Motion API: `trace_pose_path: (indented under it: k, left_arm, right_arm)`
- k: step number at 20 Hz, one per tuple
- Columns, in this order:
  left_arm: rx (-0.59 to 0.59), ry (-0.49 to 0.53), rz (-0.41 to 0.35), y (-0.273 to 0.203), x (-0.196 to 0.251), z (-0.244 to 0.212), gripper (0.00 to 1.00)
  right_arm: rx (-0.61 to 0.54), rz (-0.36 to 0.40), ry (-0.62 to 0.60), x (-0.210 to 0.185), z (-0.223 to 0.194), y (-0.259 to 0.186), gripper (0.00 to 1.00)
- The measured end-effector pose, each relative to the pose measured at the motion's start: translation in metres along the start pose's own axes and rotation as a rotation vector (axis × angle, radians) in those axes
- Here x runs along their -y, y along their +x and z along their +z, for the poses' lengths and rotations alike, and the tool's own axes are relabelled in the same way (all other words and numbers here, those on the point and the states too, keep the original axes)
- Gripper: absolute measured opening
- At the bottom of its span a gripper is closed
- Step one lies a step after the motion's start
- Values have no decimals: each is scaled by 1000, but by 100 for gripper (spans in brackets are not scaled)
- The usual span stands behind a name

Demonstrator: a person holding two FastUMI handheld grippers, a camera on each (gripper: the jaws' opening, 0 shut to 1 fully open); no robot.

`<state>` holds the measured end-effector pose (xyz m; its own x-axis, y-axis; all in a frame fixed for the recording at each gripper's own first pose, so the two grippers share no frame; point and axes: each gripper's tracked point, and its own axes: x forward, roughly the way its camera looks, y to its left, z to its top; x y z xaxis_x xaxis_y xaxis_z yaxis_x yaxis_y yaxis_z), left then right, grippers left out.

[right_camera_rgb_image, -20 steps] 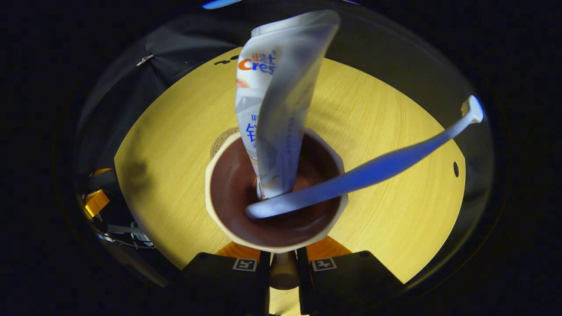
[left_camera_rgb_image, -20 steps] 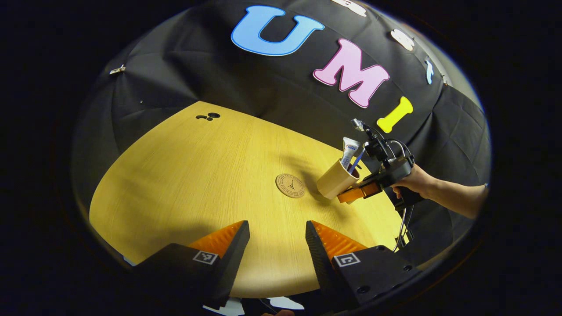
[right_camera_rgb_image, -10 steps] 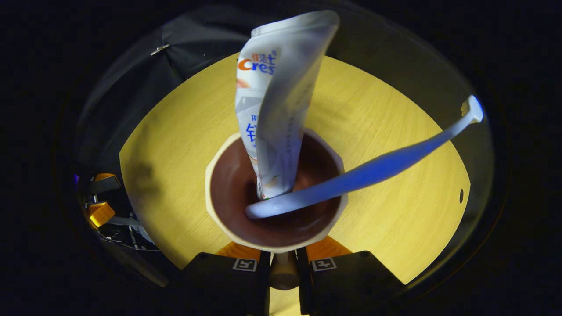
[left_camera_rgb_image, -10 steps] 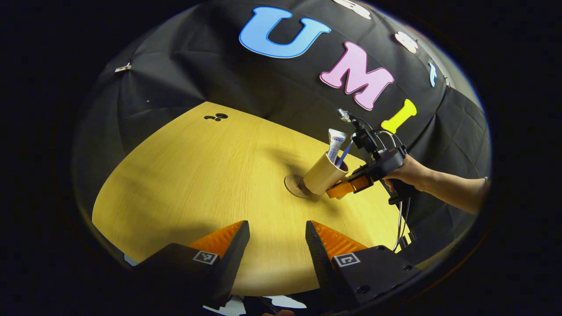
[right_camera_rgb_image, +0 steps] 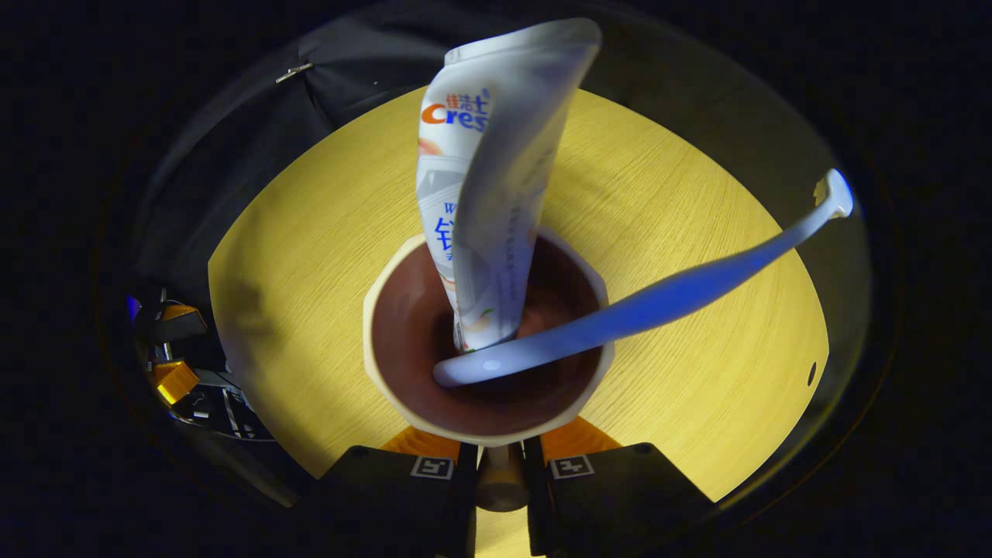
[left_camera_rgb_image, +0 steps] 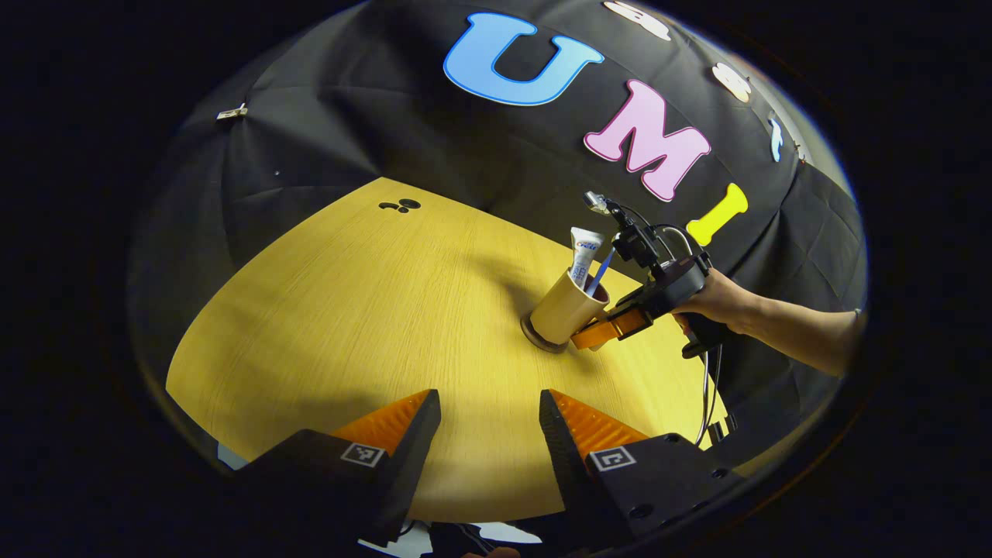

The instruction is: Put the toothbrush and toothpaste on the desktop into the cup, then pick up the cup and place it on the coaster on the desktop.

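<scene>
In the left gripper view, a beige cup [left_camera_rgb_image: 563, 310] with a brown inside sits over the round coaster [left_camera_rgb_image: 540, 342]; whether it touches is unclear. A white toothpaste tube [left_camera_rgb_image: 583, 249] and a blue toothbrush [left_camera_rgb_image: 601, 270] stand in it. My right gripper [left_camera_rgb_image: 609, 331] is shut on the cup's handle, held by a hand [left_camera_rgb_image: 721, 299]. The right gripper view looks down into the cup [right_camera_rgb_image: 385, 271], with the toothpaste [right_camera_rgb_image: 488, 194] and toothbrush [right_camera_rgb_image: 659, 298] leaning out, and my right gripper [right_camera_rgb_image: 500, 459] clamped on the handle. My left gripper [left_camera_rgb_image: 488, 430] hangs open over the near table edge.
The wooden table [left_camera_rgb_image: 349, 310] has small dark holes [left_camera_rgb_image: 399, 206] near its far edge, and one hole [right_camera_rgb_image: 811, 373] lies to the right in the right gripper view. My left gripper [right_camera_rgb_image: 177, 347] appears far off at that view's left. Black cloth walls the table.
My right gripper has carried the cup leftward and down over the coaster, which is now almost covered by the cup. The left gripper stays open, shifting only slightly.
</scene>
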<state>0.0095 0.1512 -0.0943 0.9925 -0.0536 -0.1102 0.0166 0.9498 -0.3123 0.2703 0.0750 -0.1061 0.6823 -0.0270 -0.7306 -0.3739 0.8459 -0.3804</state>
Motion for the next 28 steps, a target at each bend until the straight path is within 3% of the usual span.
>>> trace_pose_path:
  k: [10,11,12,13,14,19,21,26,28]
  left_arm:
    - [-11,-29,8,7,-5,2,81]
    - [-10,-30,8,7,-4,2,81]
    - [-8,-30,7,8,-3,3,81]
    - [-8,-29,7,7,-1,3,81]
    - [-7,-28,7,7,0,3,81]
    - [-1,-37,16,6,5,2,81]
    - [6,-37,18,4,8,3,81]
    - [16,-37,20,3,19,5,81]
    - [21,-38,13,3,28,6,81]
  right_arm:
    - [-36,-18,5,1,-6,10,31]
    - [-37,-21,2,1,-7,8,26]
    - [-34,-26,-4,2,-7,7,32]
    - [-26,-29,-7,0,-8,2,27]
    - [-19,-31,-9,0,-8,-3,33]
    - [30,-34,6,3,-6,-25,40]
    - [61,-32,19,3,-1,-40,48]
    - [117,-41,28,9,-5,-71,48]
    - [155,-34,37,9,-6,-86,53]
